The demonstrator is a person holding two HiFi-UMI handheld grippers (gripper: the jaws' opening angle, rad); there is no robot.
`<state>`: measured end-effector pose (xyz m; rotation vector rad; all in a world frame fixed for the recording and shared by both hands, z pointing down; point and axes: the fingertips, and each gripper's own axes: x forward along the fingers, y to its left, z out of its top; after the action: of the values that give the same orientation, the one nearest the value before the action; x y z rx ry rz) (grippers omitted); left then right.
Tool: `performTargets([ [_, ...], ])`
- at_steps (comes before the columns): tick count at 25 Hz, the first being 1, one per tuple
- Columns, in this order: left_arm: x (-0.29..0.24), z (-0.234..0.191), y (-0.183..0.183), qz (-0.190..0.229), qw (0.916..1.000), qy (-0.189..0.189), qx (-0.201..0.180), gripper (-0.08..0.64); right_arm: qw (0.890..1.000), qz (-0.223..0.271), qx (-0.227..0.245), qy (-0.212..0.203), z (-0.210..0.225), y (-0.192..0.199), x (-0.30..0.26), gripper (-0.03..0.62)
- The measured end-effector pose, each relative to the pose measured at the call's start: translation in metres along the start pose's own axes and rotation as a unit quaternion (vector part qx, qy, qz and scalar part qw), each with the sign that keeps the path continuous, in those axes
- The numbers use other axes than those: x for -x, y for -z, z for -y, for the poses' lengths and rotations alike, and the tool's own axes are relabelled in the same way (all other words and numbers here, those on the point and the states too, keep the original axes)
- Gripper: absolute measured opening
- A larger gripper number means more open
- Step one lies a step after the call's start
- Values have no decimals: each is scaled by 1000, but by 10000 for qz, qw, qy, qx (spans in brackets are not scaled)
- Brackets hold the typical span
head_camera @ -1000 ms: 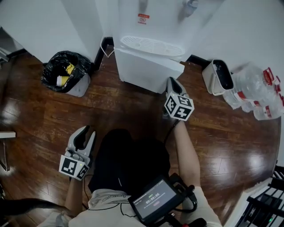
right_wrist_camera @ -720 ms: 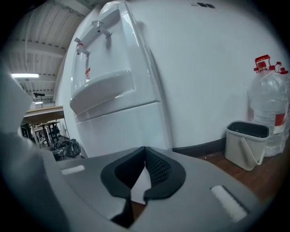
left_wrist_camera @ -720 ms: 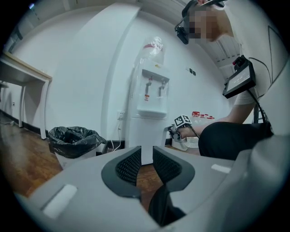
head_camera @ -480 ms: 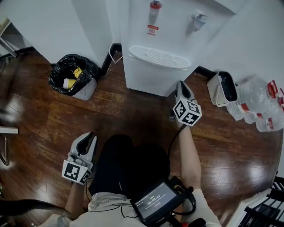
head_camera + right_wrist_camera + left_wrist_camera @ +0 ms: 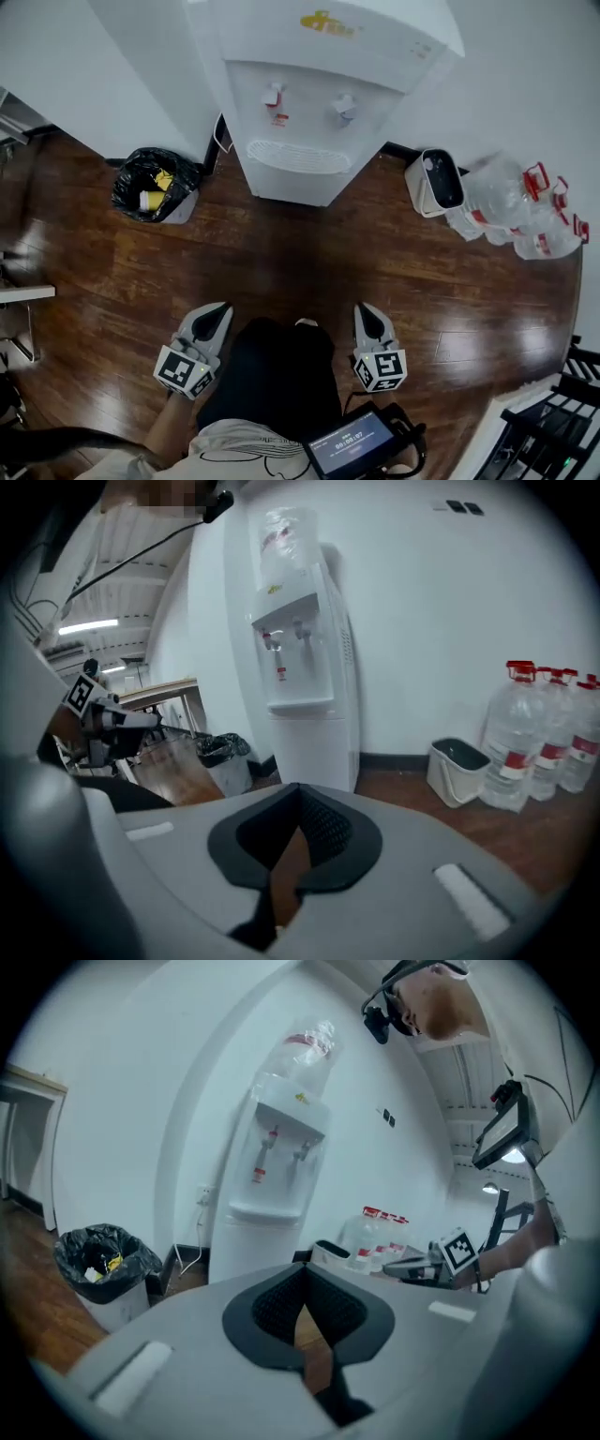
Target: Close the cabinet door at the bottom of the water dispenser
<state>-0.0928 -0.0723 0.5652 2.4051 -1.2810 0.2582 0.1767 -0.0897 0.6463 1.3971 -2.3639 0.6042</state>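
Note:
The white water dispenser [image 5: 319,84] stands against the wall at the top of the head view. Its bottom cabinet door [image 5: 295,186] lies flush with the front. Both grippers are held low near the person's body, well back from the dispenser. My left gripper [image 5: 214,319] is at the lower left, jaws shut with nothing between them. At the lower right, my right gripper [image 5: 367,314] is also shut and empty. The left gripper view shows the dispenser [image 5: 272,1204] beyond the shut left gripper [image 5: 302,1288]. The right gripper view shows it [image 5: 305,696] beyond the shut right gripper [image 5: 298,808].
A bin lined with a black bag [image 5: 155,183] stands left of the dispenser. A small white bin [image 5: 434,181] and several large water bottles [image 5: 520,211] stand to its right. A screen [image 5: 356,450] hangs at the person's chest. A black rack [image 5: 562,422] is at the lower right.
The right gripper drew back from the dispenser's base to the person's side. The left jaws closed. The door, ajar a second ago, now sits flush. The head camera tilted up.

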Motion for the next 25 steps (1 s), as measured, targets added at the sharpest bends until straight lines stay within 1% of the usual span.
performTargets([
  [1,7,13,-21,-5,10000,87,-5,18,9998,-85,-158,30,-8,-12,28,2],
  [2,15,26,-44,9,9998,172,-50,18,9996,-49,-267,34,-17,-37,53,2],
  [4,33,51,-96,77,9992,352,-155,18,9990,256,-364,-41,-39,-105,95,2],
  [6,61,79,-150,182,9983,526,-188,18,9970,471,-534,-292,-76,-165,127,2],
  [8,95,104,-201,291,9972,660,-196,18,9941,485,-682,-683,-127,-212,156,2],
  [9,110,116,-225,337,9967,704,-224,18,9935,449,-636,-828,-153,-232,169,2],
  [10,123,126,-250,395,9961,743,-281,18,9939,423,-507,-884,-176,-253,181,2],
  [12,151,149,-301,548,9941,839,-408,18,9955,398,-227,-830,-215,-291,204,2],
  [14,184,173,-338,708,9915,957,-522,18,9954,451,-204,-821,-246,-317,229,2],
  [16,208,194,-360,927,9881,1047,-646,18,9936,642,-240,-900,-264,-340,251,2],
  [18,223,213,-366,1099,9854,1097,-695,18,9920,847,-207,-911,-275,-352,270,2],
  [22,230,238,-371,1393,9833,914,-731,18,9890,1268,-379,-655,-279,-360,299,2],
  [25,238,252,-364,1424,9843,804,-669,18,9857,1603,-227,-461,-288,-360,326,2],
])
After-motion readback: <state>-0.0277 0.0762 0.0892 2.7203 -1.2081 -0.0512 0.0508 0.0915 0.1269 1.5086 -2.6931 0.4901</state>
